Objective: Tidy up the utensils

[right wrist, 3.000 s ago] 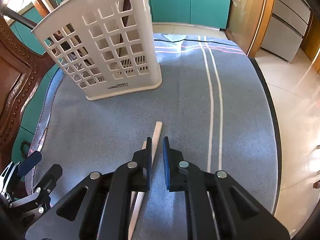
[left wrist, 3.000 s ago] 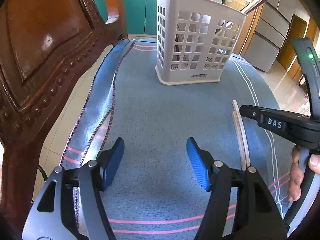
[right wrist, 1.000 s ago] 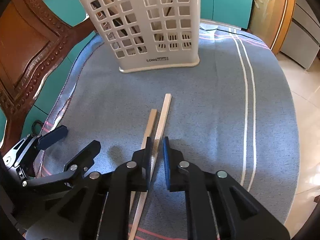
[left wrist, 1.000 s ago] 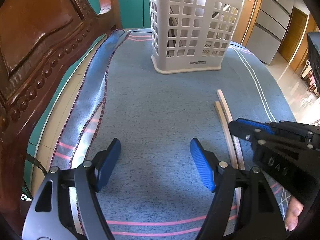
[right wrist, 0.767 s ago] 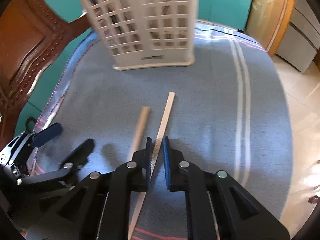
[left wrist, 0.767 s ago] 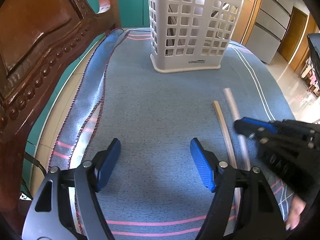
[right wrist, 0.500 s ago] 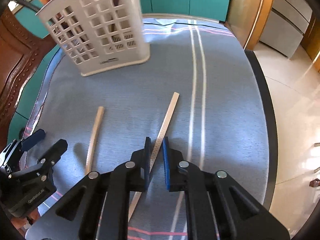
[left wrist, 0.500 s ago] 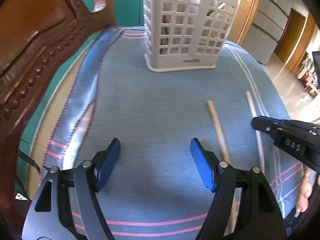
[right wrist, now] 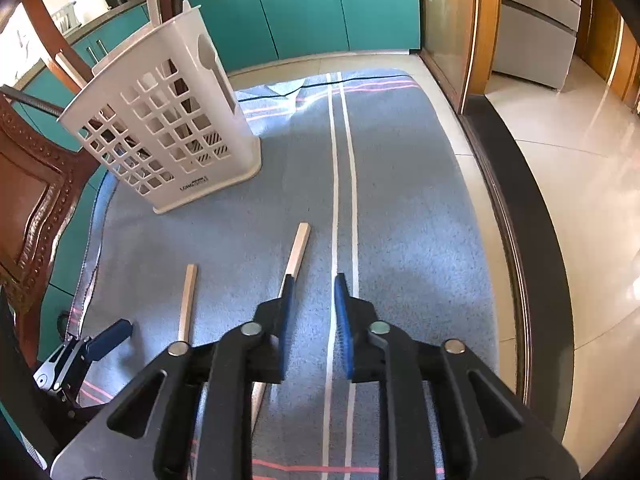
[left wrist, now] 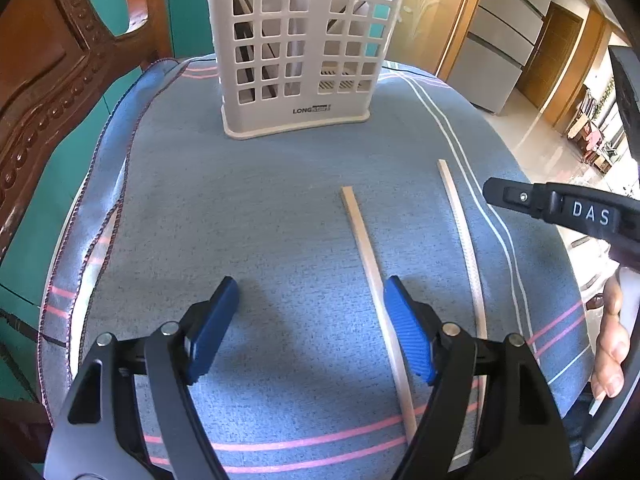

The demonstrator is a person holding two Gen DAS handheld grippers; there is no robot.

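Note:
Two pale wooden chopsticks lie apart on the blue cloth. The left chopstick (left wrist: 366, 248) (right wrist: 187, 300) runs past the right finger of my left gripper (left wrist: 310, 316), which is open and empty above the cloth. The right chopstick (left wrist: 460, 224) (right wrist: 298, 250) lies just left of my right gripper (right wrist: 312, 308), whose jaws stand open and empty. The white slotted utensil basket (left wrist: 296, 44) (right wrist: 164, 120) stands at the far side with several utensils in it.
A carved wooden chair back (left wrist: 52, 60) (right wrist: 36, 200) stands at the left. The table edge (right wrist: 516, 240) drops to a tiled floor on the right. Teal cabinets (right wrist: 304, 4) are behind. White stripes (right wrist: 340, 200) run along the cloth.
My right gripper carried one chopstick to the right, away from the other, then opened and let it go onto the cloth. The left gripper stayed open and shifted slightly.

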